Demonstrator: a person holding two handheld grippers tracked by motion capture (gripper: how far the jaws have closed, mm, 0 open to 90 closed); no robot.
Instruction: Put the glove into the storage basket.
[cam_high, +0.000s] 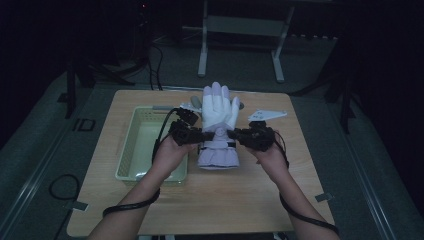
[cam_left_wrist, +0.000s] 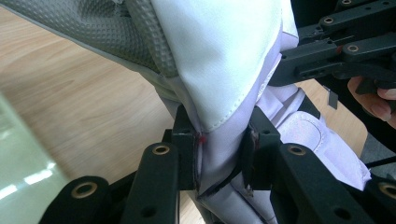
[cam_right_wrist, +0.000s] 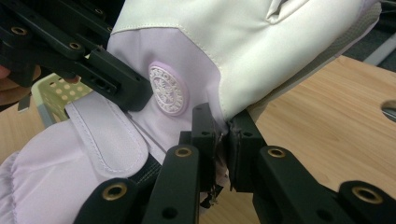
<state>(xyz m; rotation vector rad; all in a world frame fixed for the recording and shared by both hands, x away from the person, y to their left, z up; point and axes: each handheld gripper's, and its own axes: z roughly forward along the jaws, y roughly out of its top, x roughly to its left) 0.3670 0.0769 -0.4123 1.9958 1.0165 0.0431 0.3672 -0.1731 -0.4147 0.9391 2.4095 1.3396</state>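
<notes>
Two claws meet on a pale lilac and white glove (cam_high: 218, 125) at the centre of the high view, fingers pointing to the top of the frame and gathered cuff toward the bottom, over the wooden worktop (cam_high: 210, 200). The left claw (cam_high: 196, 135) comes in from the left at wrist height; in the left gripper view its jaws are clamped on a thick fold of lilac fabric (cam_left_wrist: 219, 158) at the seam where the white panel ends, so it is closed on the glove. The right claw (cam_high: 239, 134) comes in from the right at the same height; in the right gripper view its jaws pinch the glove's edge (cam_right_wrist: 223, 122) almost together, just below the white panel, with a round embossed badge (cam_right_wrist: 167, 89) to the left of them. A pale green perforated basket (cam_high: 131, 150) sits on the worktop left of centre, just beside the left hand (cam_high: 170, 152). The right hand (cam_high: 272, 157) holds its claw lower right of the glove. Whether the glove's cuff rests on the worktop or hangs just above it cannot be told.
</notes>
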